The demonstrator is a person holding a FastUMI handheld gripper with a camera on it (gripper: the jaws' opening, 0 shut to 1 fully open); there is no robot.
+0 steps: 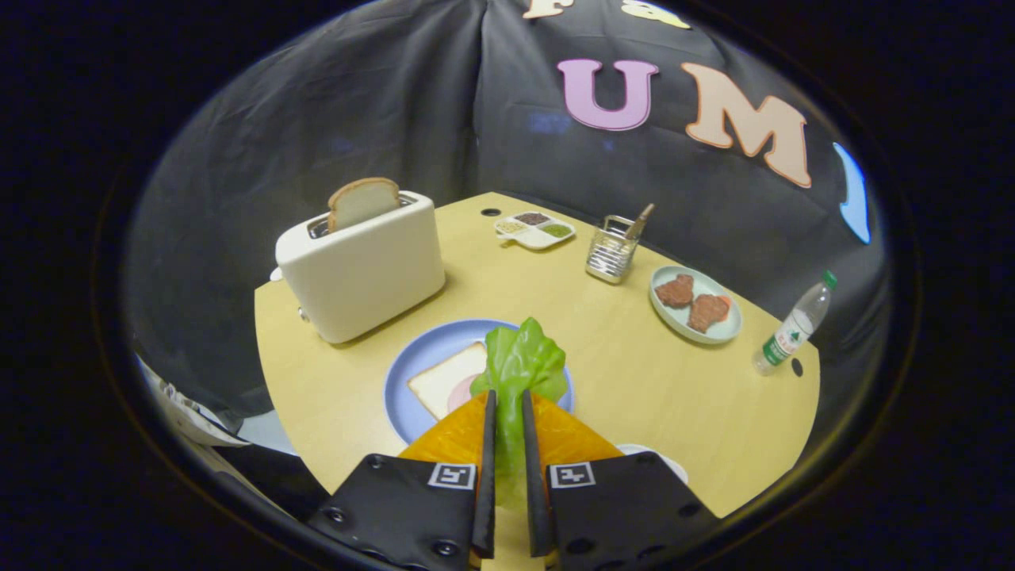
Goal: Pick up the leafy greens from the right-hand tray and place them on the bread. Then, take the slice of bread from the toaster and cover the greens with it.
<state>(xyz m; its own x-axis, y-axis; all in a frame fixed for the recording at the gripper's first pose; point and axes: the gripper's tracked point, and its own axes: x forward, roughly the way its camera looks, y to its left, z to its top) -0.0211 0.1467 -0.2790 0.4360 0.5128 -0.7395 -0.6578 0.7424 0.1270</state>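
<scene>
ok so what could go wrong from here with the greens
1. The leafy greens are pinched only at their lower end between the jaws of the gripper, so the floppy top could land folded or off-centre on the bread.
2. The greens hide part of the blue plate, so aiming the drop is harder.
3. The next slice stands tall in the toaster; a sideways pull might tip the toaster.
</scene>
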